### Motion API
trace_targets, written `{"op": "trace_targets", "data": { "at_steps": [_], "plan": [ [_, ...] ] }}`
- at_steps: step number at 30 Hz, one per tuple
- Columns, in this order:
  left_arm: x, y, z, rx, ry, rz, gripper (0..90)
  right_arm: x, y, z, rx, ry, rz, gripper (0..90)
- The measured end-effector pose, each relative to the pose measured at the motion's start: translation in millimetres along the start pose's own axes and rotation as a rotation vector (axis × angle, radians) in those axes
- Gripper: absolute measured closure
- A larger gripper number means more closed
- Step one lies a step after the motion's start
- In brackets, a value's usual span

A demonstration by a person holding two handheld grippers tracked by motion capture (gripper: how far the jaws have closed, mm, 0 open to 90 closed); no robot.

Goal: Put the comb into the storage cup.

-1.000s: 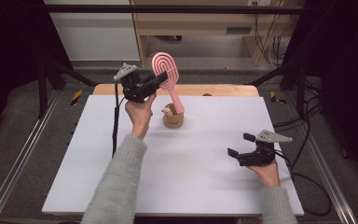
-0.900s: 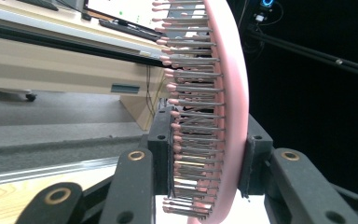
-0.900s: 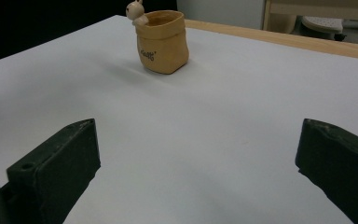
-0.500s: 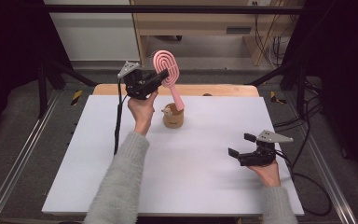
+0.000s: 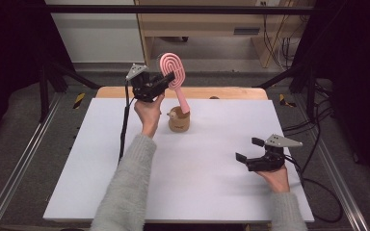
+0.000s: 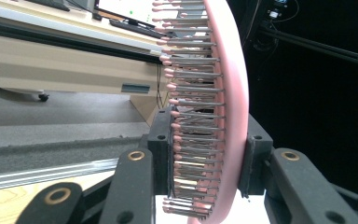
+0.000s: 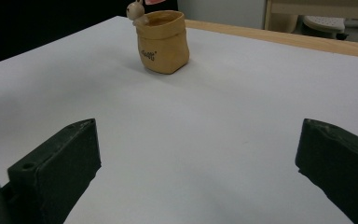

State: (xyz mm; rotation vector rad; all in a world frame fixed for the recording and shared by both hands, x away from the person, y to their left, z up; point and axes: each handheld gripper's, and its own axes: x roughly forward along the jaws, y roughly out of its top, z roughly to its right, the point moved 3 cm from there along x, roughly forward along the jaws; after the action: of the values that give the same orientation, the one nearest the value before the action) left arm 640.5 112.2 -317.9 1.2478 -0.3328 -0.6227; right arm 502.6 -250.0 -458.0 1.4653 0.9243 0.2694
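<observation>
Compared with one second ago, the left gripper (image 5: 166, 82) has lifted the pink hairbrush (image 5: 172, 72) a little higher, so the lower end of the handle now is just at the mouth of the small tan pot (image 5: 178, 121), while the right gripper (image 5: 248, 149) has stayed at the same place. The jaws of the left gripper are closed on the head of the brush; in the left gripper view the pink back (image 6: 233, 107) is against one jaw and the bristles (image 6: 191, 121) are against the other one. The brush stands nearly upright, with the head up and tilted a little to the left. The jaws of the right gripper are wide apart and hold nothing; it rests low over the near right part of the table, well apart from the pot. In the right gripper view the pot (image 7: 163, 42) stands upright, with a small figure on its rim. It stands in the far middle part of the white table (image 5: 212, 192), not close to any edge, and there is much free surface to the left, to the right and on the near side of it. At the far edge a wooden strip (image 5: 221, 93) shows. Behind the table there is grey floor, a light wooden desk (image 5: 212, 24) and black frame bars (image 5: 53, 72) on both sides.
</observation>
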Motion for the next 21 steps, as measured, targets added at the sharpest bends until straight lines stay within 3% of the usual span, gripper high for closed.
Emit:
{"op": "trace_targets", "data": {
  "at_steps": [21],
  "plan": [
    [12.8, -10.5, -10.3, 0.023, 0.046, -0.037, 64.0, 0.2, -0.2, 0.2, -0.006, -0.002, 0.0, 0.3]
  ]
}}
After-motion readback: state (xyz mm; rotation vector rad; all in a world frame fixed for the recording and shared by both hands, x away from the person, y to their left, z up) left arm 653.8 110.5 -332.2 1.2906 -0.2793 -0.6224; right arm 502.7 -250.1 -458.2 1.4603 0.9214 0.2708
